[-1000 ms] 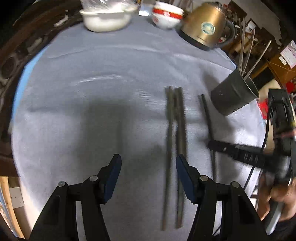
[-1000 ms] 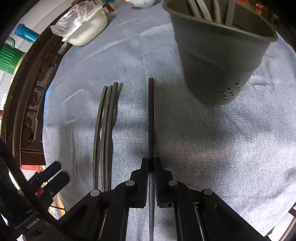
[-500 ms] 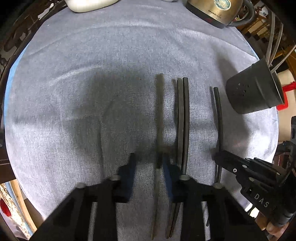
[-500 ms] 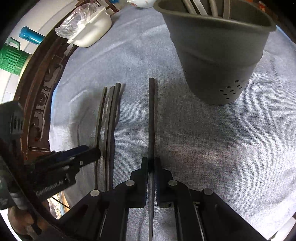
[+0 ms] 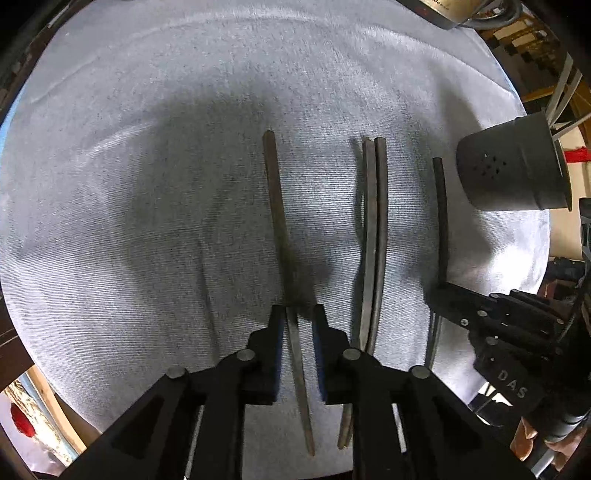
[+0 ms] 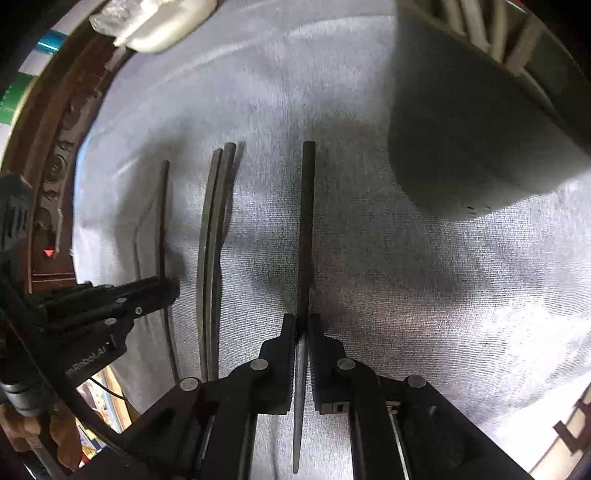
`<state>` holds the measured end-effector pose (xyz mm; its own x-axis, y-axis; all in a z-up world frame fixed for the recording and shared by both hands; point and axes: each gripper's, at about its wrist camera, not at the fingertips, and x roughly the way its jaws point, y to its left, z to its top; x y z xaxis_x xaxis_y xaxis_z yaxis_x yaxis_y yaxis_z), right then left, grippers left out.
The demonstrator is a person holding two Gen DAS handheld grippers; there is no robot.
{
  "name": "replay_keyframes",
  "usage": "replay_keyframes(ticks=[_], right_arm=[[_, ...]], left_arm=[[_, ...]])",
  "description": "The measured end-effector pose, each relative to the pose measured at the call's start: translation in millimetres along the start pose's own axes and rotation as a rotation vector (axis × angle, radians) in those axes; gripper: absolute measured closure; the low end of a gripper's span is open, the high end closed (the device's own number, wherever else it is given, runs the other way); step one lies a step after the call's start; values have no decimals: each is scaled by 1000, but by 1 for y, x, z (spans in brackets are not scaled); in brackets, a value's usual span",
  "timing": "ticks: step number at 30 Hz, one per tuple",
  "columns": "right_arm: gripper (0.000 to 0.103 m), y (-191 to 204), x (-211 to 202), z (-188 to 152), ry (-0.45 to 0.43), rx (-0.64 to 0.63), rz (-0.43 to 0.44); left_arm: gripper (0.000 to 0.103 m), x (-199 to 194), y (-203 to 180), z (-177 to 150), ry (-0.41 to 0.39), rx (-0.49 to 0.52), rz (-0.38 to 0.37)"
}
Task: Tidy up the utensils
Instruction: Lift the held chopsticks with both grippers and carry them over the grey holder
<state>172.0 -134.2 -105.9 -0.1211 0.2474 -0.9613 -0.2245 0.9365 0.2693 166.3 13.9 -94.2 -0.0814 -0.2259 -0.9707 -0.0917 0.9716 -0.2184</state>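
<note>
Dark chopsticks lie on a grey cloth (image 5: 184,184). One chopstick (image 5: 275,206) runs between the fingers of my left gripper (image 5: 299,321), whose jaws are opening; a gap shows beside the right pad. That gripper (image 6: 166,291) also shows in the right wrist view. A pair of chopsticks (image 5: 375,240) (image 6: 214,240) lies side by side in the middle. My right gripper (image 6: 303,323) (image 5: 436,295) is shut on another chopstick (image 6: 306,221) (image 5: 440,221). The dark grey utensil holder (image 5: 509,173) (image 6: 461,147) stands just beyond it, with several utensils inside.
A gold kettle (image 5: 454,11) stands at the far edge of the table. A white container (image 6: 159,22) wrapped in plastic sits at the back. The carved wooden table rim (image 6: 62,147) shows past the cloth's left edge. A hand (image 6: 22,424) grips the left tool.
My left gripper came down around one chopstick, closed, and slid it left away from the pair; its jaws have parted a little since. The right gripper keeps its chopstick and has shifted toward the holder.
</note>
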Motion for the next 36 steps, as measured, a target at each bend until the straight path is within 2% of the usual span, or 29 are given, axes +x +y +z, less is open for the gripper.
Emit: replay_keyframes(ticks=[2,4,6,11,13,14,15,20,25,30,33,36], right_arm=[[94,3,1,2,27,1,-20],[93,8,1,7,44,-3,-57],[90,14,1,11,39,-14,-94],[90,21,0,19,11,-2,-116],[90,25,0,20,7,-13,-125],[90,29,0,21,9,-37,-135],[91,29,0,21,9,-46,-138],[96,29,-5,12,-34,-51,-108],[96,24,-21,-1,-120,-48,-49],[96,22,-47,-22,-235,-48,-1],[97,18,-69,-39,-351,-42,30],[97,6,-89,-64,-503,-23,27]], left_arm=[[79,0,-1,9,11,-4,-13],[79,2,-7,10,13,-8,-6],[78,2,-8,12,11,-20,-11],[77,-3,-1,16,2,-36,-8],[85,-3,-2,16,-4,-21,15],[96,-1,-4,18,-7,-16,31],[96,-1,-3,20,-10,-12,24],[97,0,7,24,-5,0,-5],[97,-11,17,11,-50,-3,-22],[97,-45,36,-15,-168,-39,-84],[98,-70,50,-28,-302,-75,-130],[98,-92,65,-49,-481,-112,-123]])
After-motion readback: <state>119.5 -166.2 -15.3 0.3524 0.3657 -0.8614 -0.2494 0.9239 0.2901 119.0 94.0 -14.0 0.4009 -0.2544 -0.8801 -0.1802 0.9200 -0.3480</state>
